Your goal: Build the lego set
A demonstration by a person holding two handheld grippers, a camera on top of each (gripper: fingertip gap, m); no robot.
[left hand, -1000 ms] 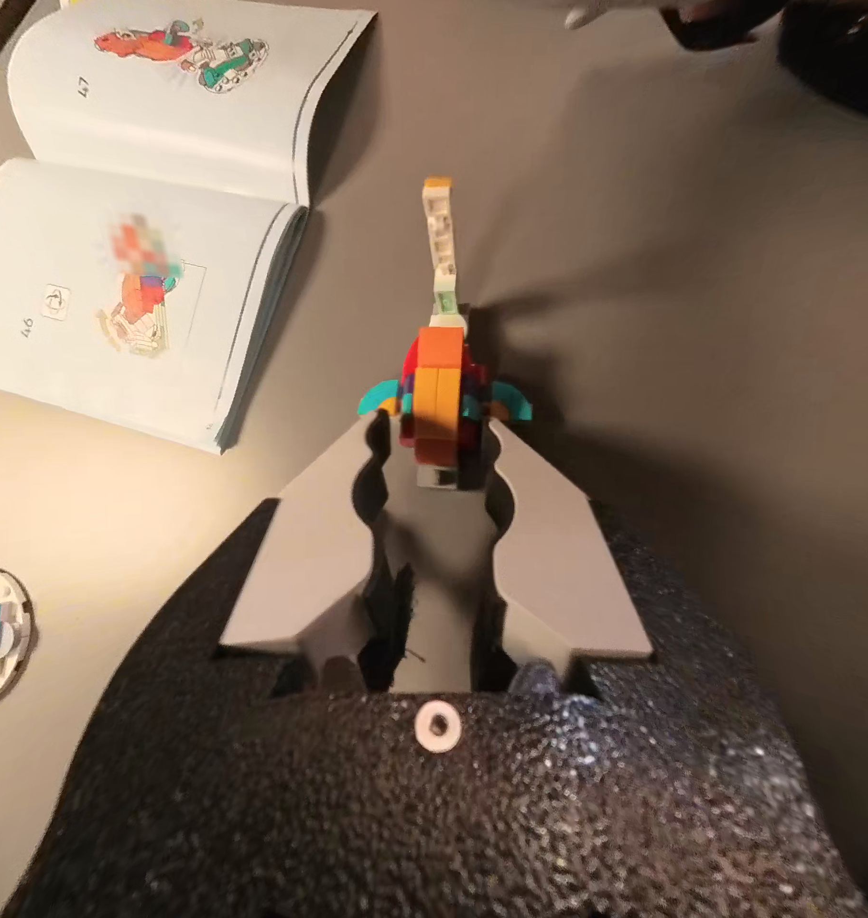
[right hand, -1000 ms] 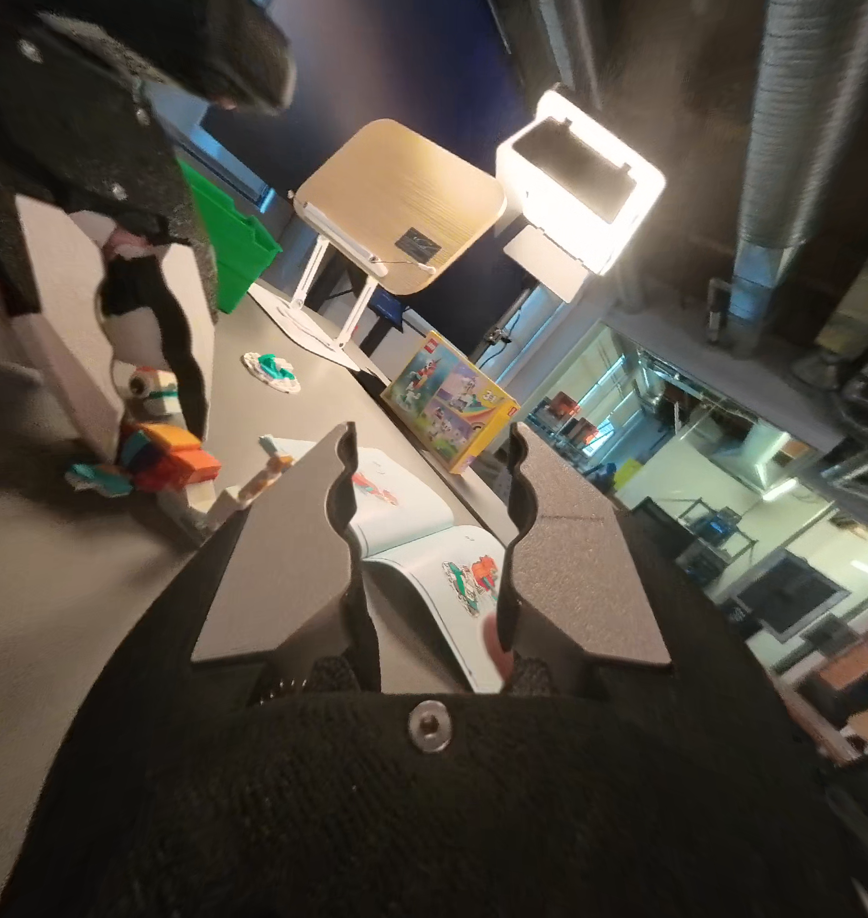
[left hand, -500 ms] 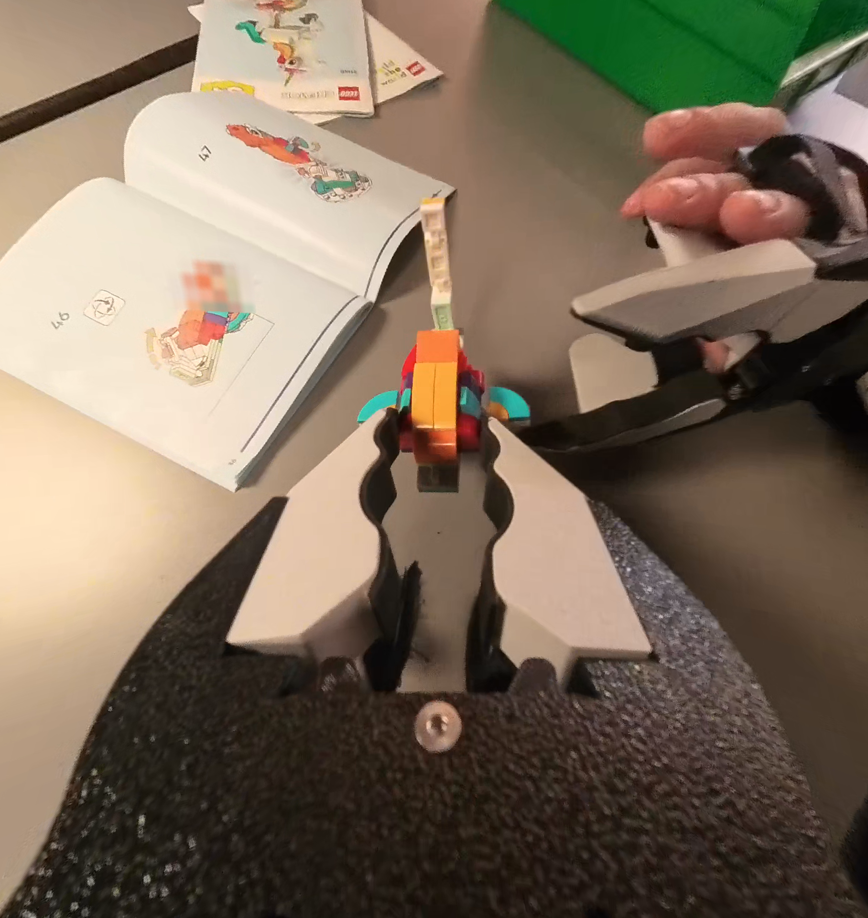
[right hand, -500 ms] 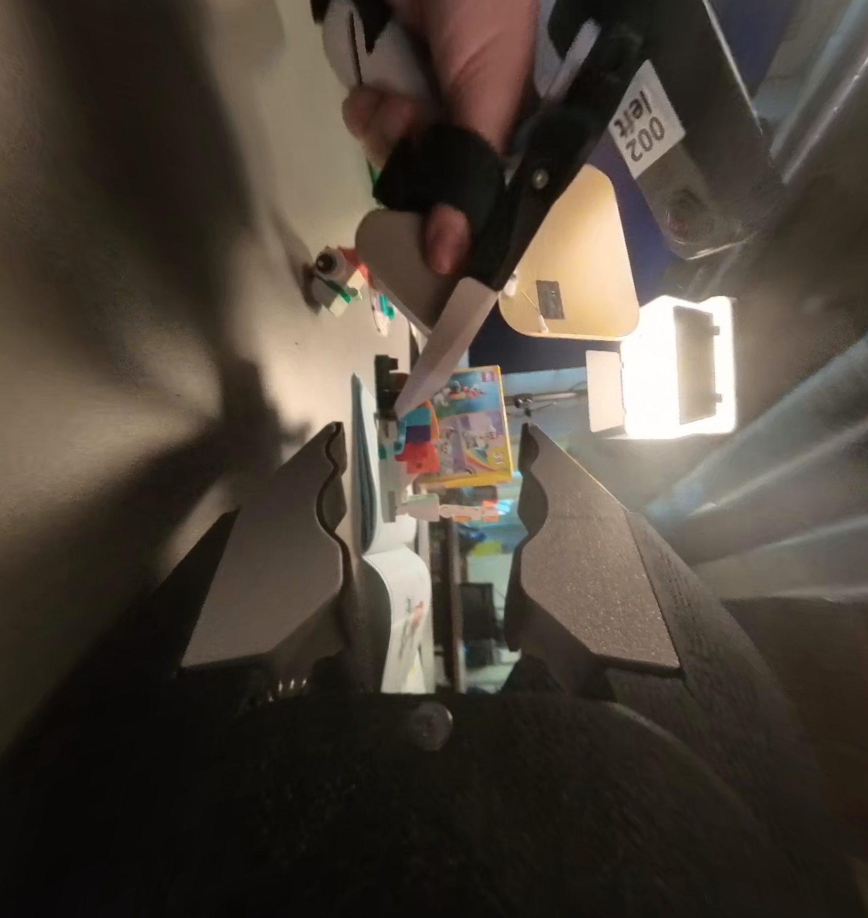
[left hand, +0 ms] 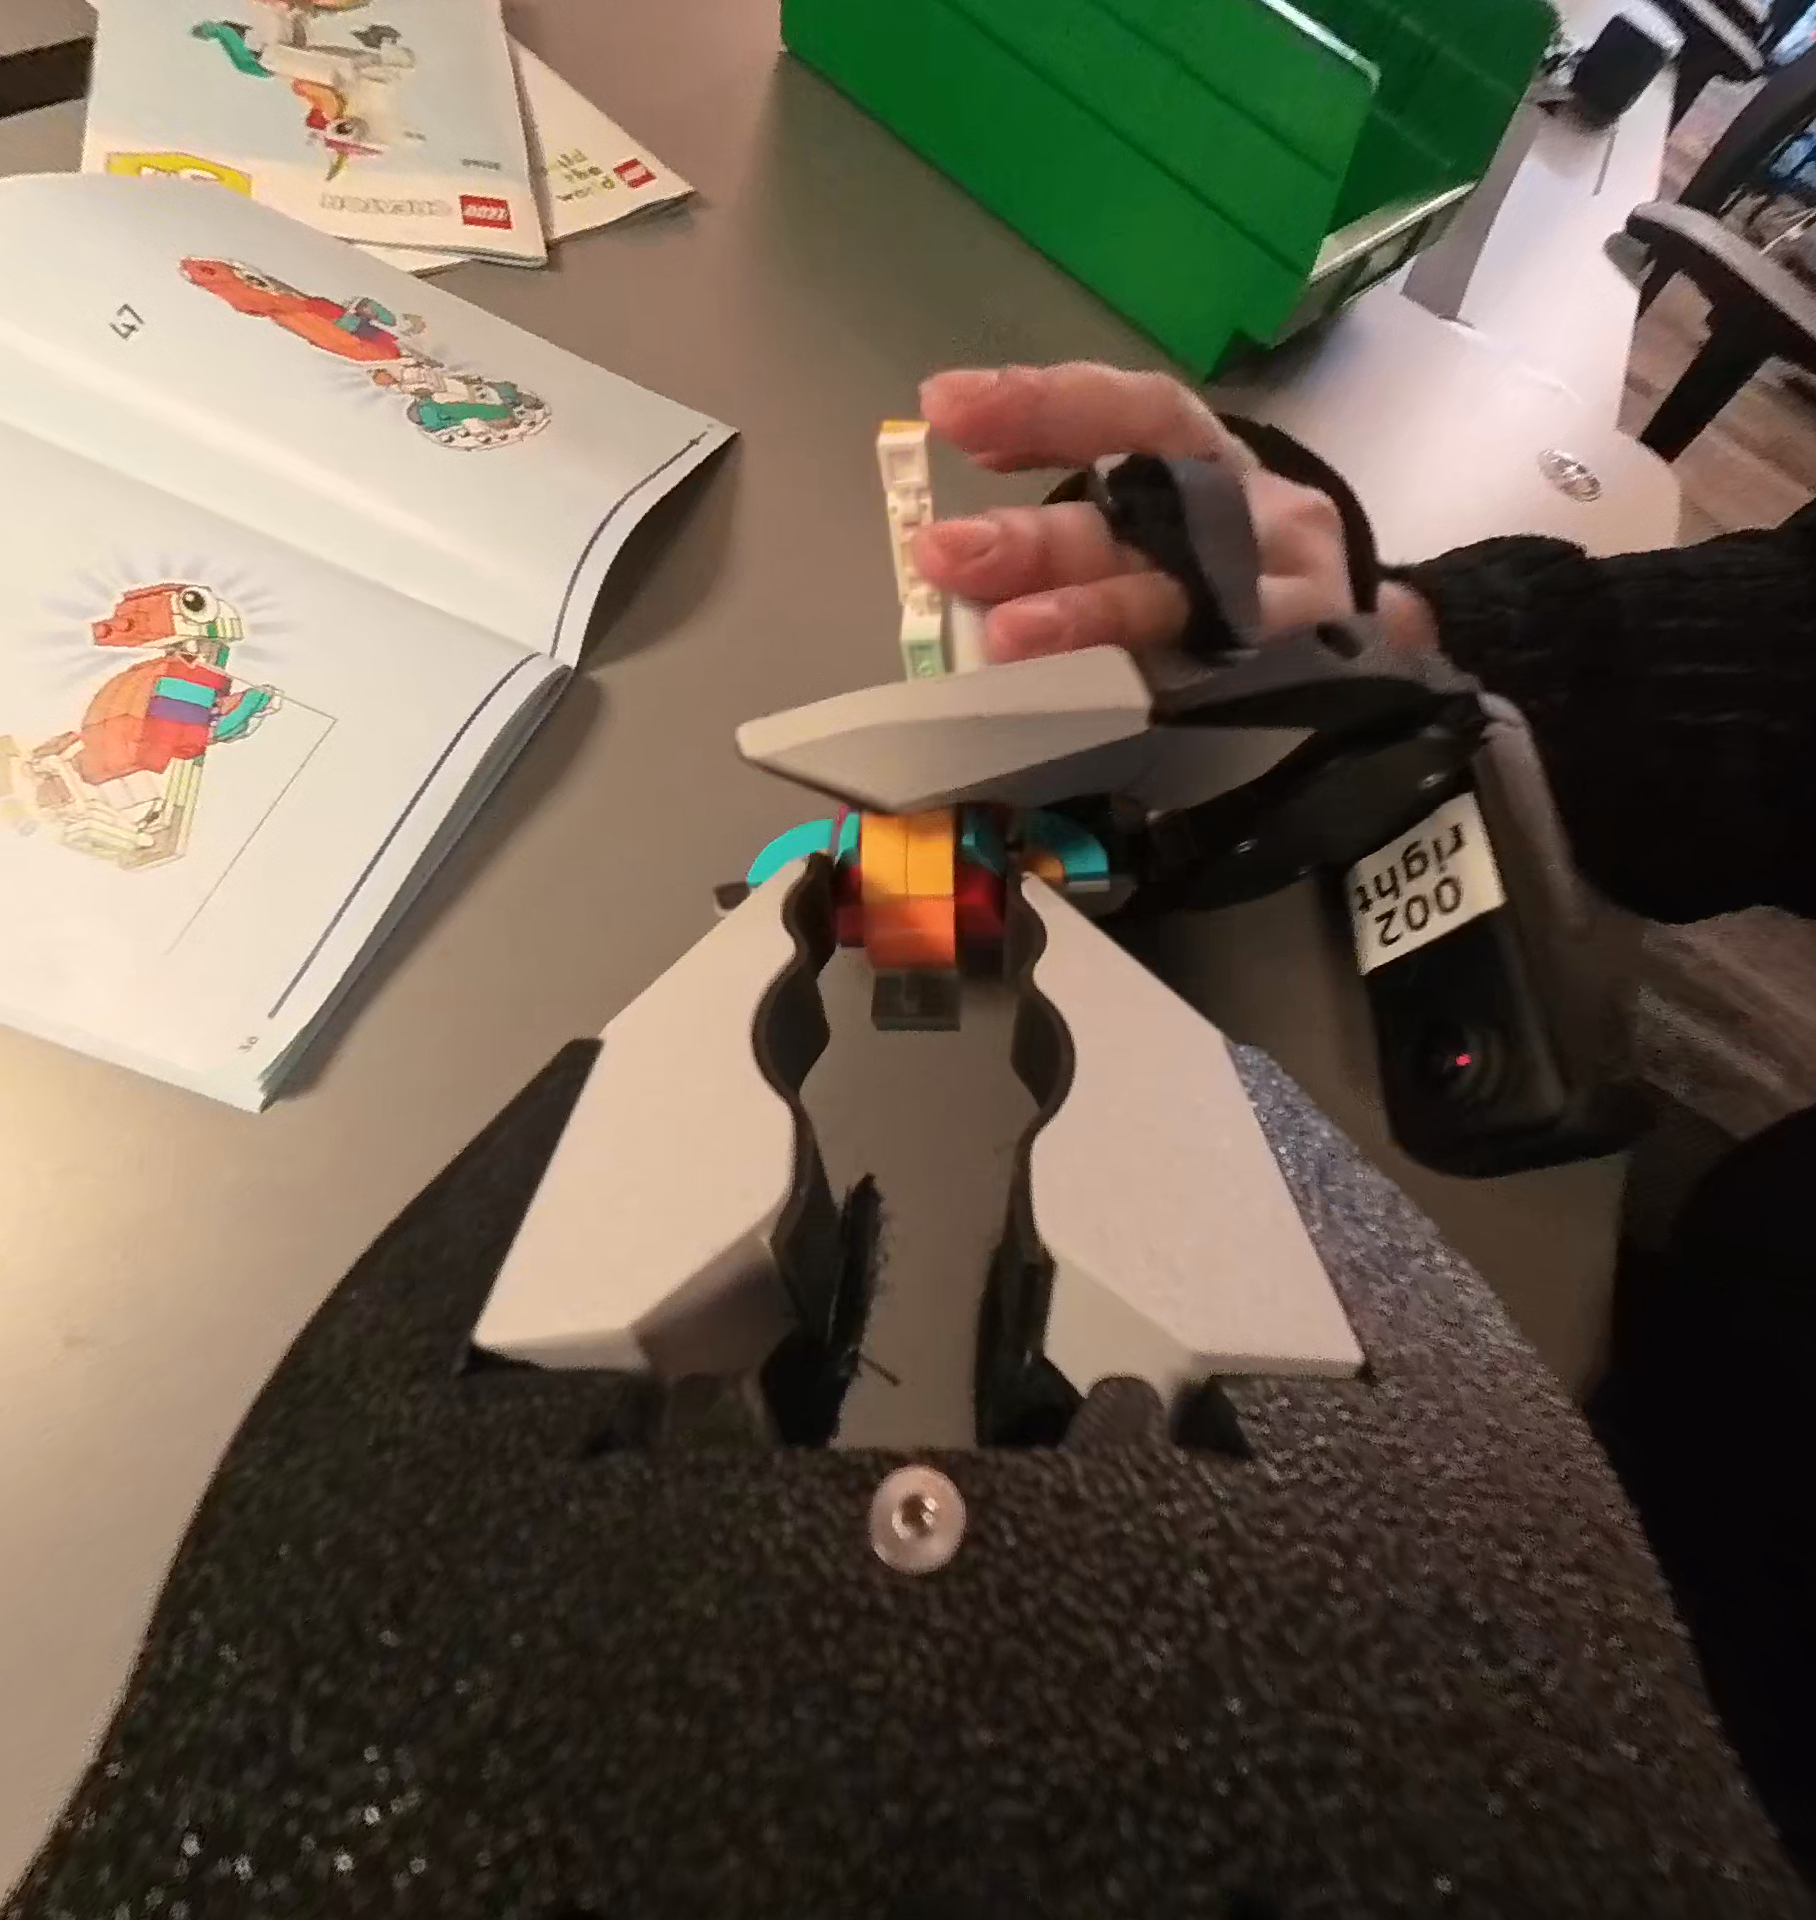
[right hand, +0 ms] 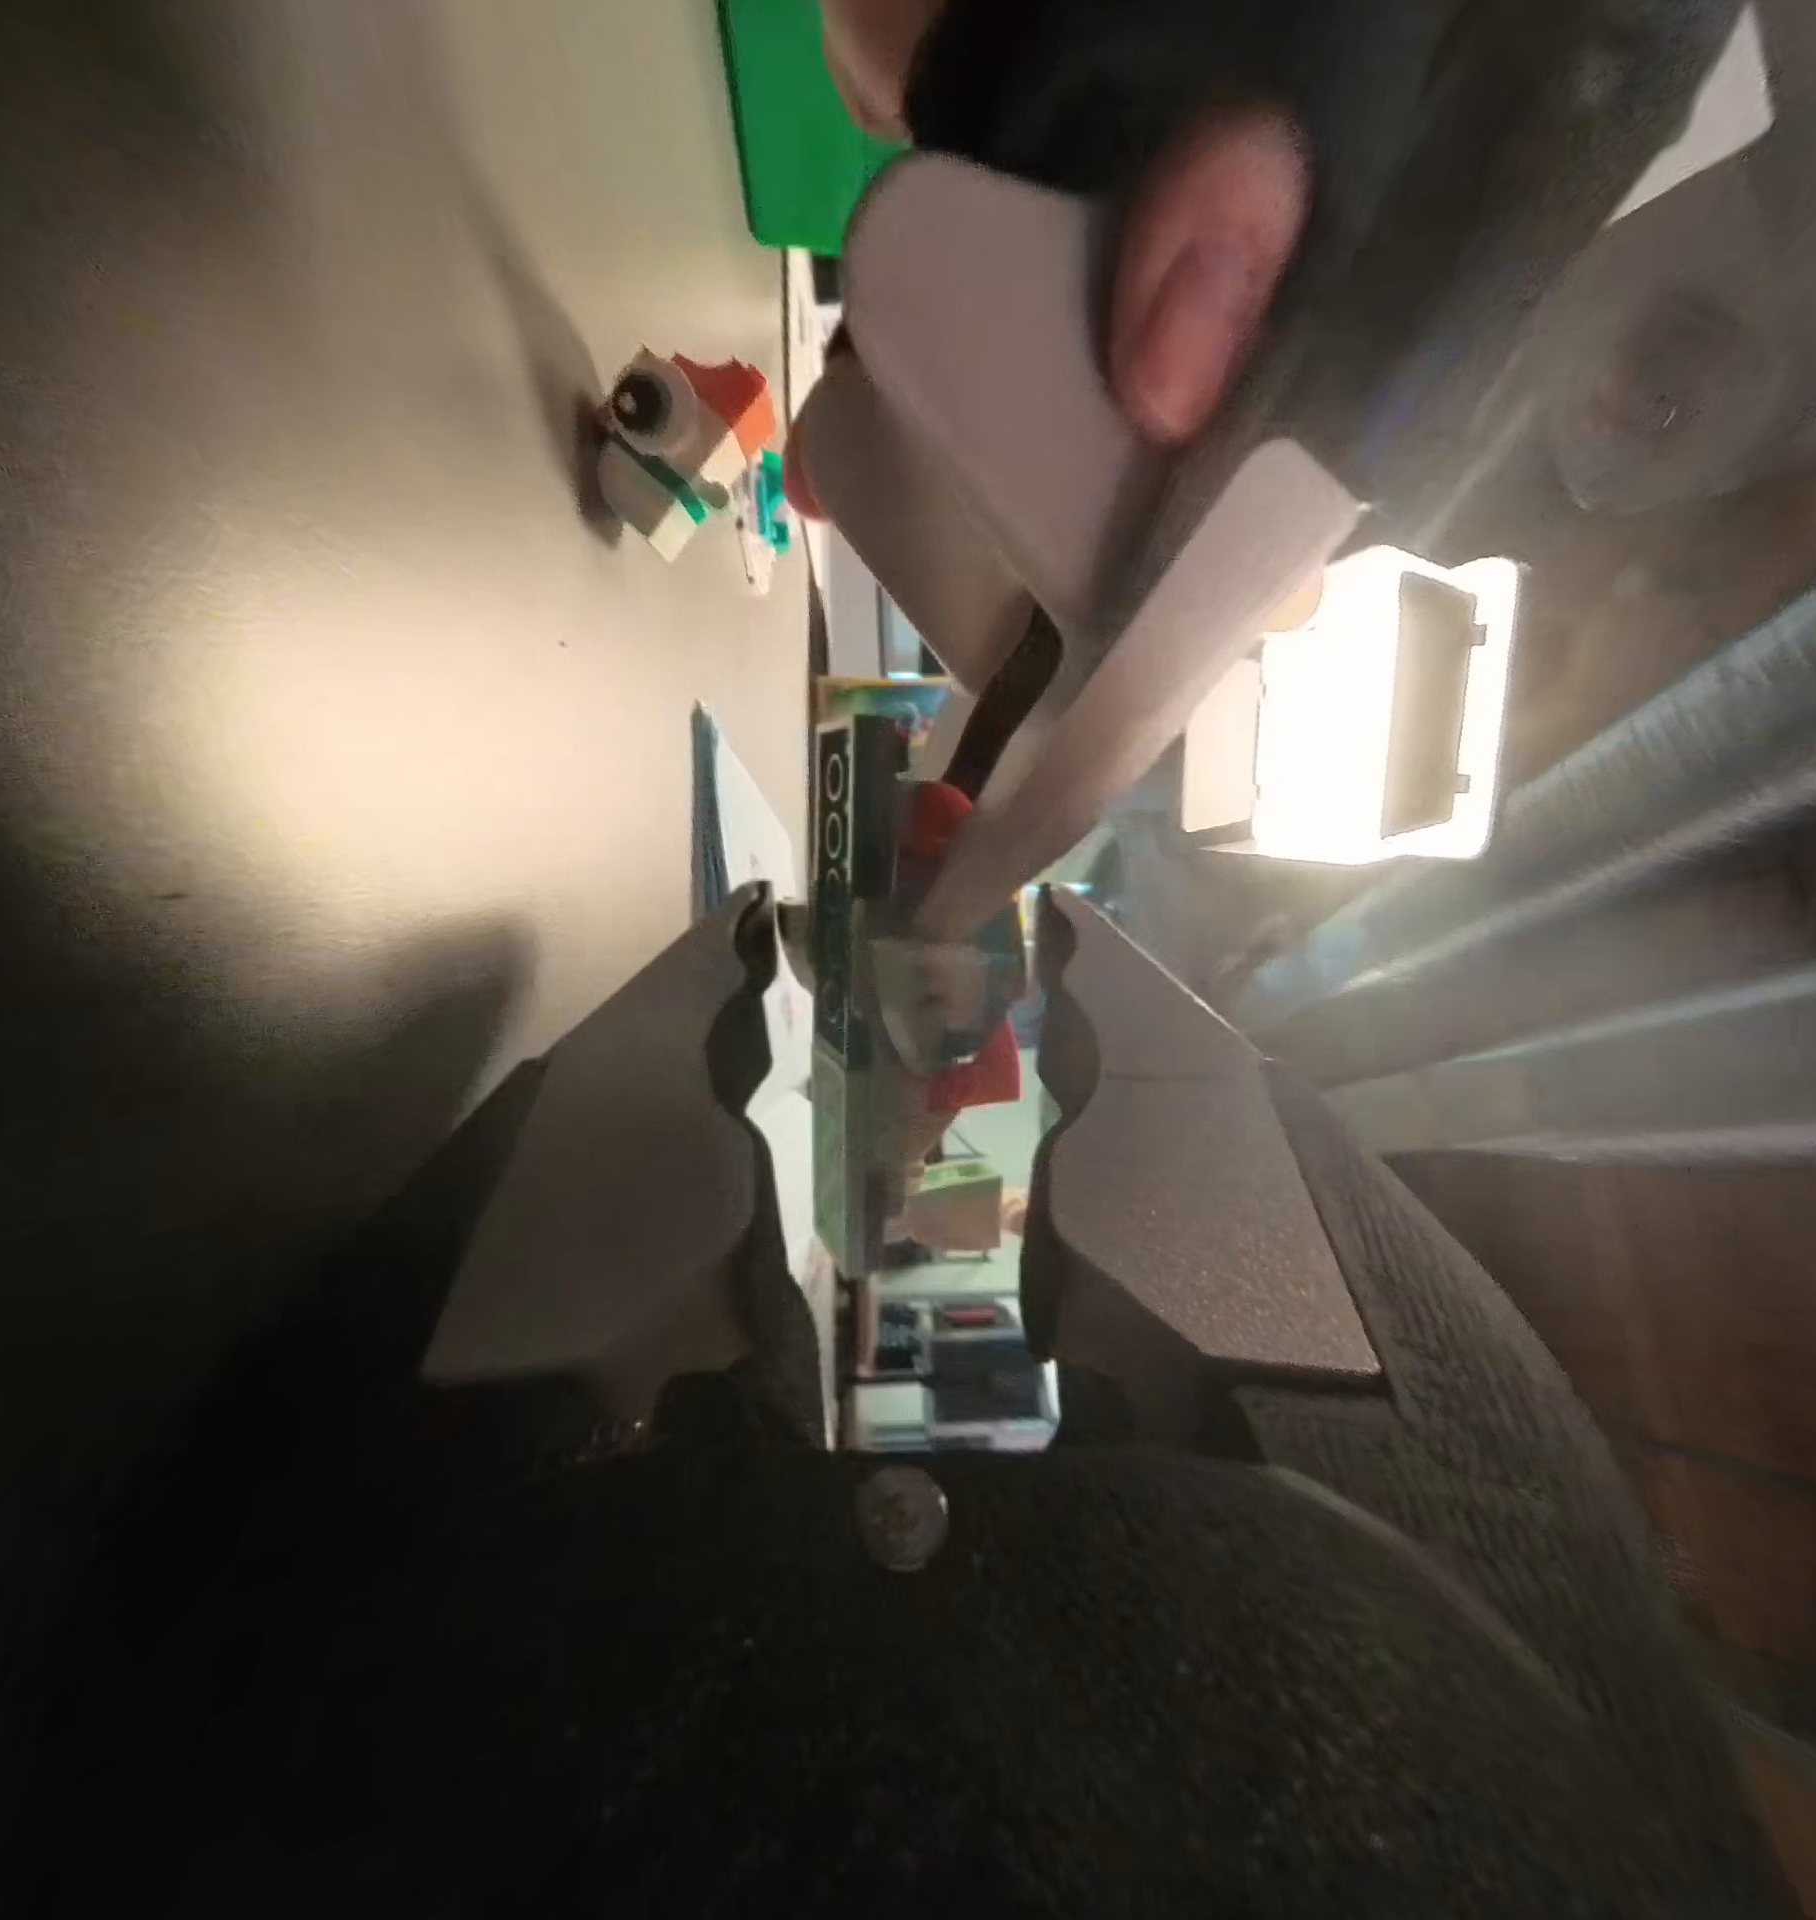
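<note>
Grey claw tips pinch a bright brick model while a second claw closes in from the side.

The left claw (left hand: 919, 925) is clamped on the orange, red and teal lego model (left hand: 914, 899), holding it above the tabletop (left hand: 208, 1247), apparently to steady it for work. The right claw (left hand: 862, 821) straddles the model's far end with its fingers apart, one above and one below, not yet gripping. A white stem (left hand: 909, 551) rises behind it. Farther out, an open instruction booklet (left hand: 260, 540) faces the builder for reference, with a green bin (left hand: 1091, 145) beyond; a separate head piece (right hand: 686, 447) waits on the tabletop.
</note>
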